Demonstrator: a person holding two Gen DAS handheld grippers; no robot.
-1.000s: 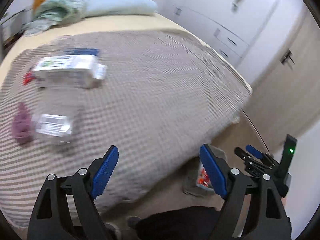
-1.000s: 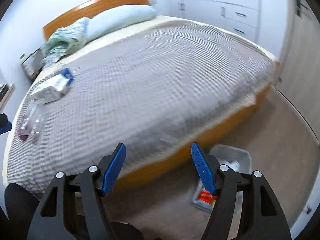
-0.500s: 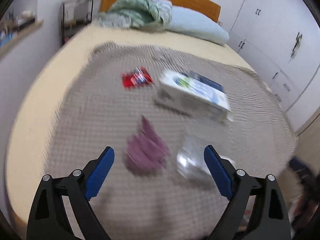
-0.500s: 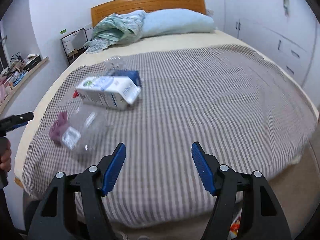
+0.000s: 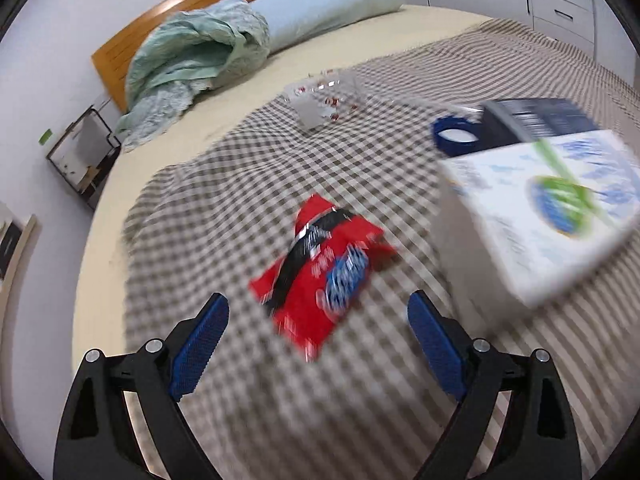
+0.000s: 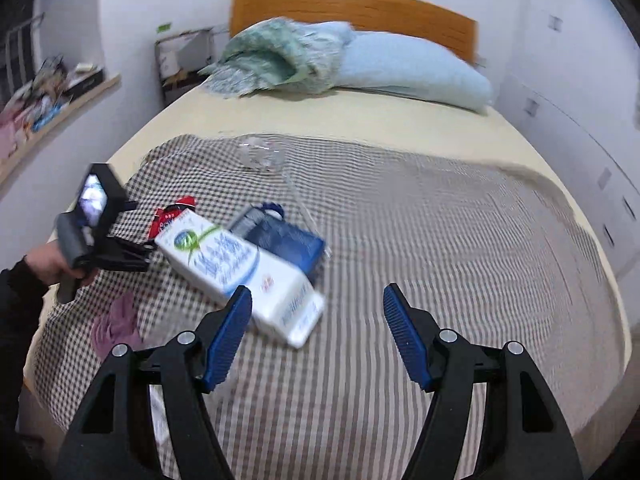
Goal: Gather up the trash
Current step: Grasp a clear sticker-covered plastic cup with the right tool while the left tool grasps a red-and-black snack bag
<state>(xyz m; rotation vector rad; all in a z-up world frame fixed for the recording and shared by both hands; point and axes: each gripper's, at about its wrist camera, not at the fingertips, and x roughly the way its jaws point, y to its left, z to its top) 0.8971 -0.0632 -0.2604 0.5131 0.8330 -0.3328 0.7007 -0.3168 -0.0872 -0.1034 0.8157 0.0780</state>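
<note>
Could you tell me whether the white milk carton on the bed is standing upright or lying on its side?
Lying on its side. The white carton rests lengthwise on the checked blanket, its printed long face turned upward, partly against the dark blue carton.

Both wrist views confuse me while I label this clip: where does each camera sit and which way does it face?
Left wrist: on the left gripper, angled down at the red wrapper; only its open fingers show.
Right wrist: on the right gripper, facing the headboard; a hand shows.
Shared: white carton, checked blanket.
</note>
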